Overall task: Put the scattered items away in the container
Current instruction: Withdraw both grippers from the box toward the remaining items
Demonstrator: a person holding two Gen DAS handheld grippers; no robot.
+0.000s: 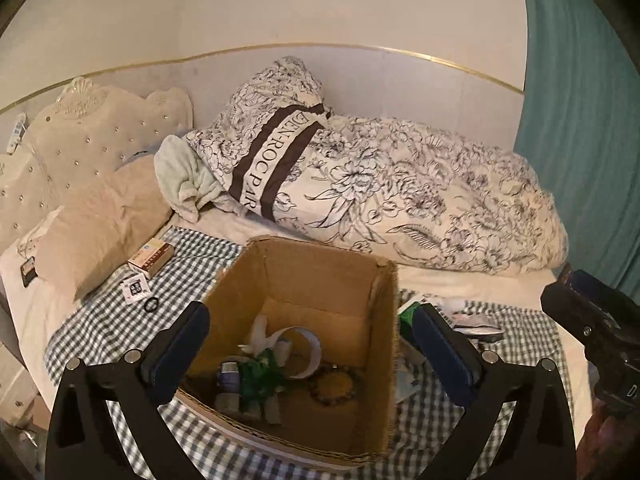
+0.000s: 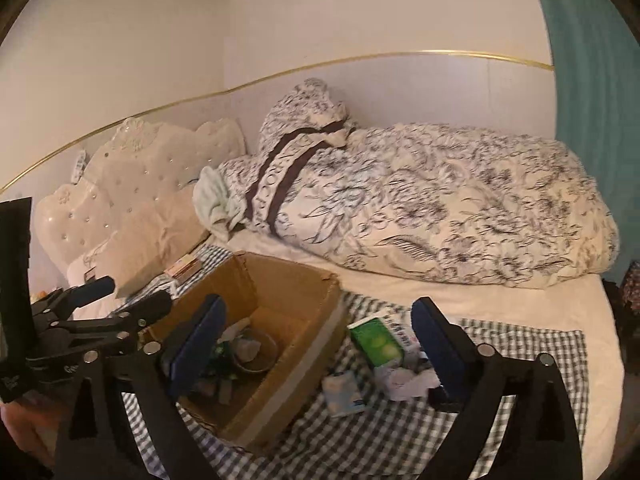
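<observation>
Left wrist view: the left gripper stands wide open with nothing between its fingers, framing the cardboard box at lower centre. Inside the box lie a paper strip, a green leafy item and a small bottle. On the checked cloth at left sit a carton, a tag and a black ring. Right wrist view: the right gripper is also wide open and holds nothing; the green pack, a tissue pack and crumpled paper lie right of the box.
</observation>
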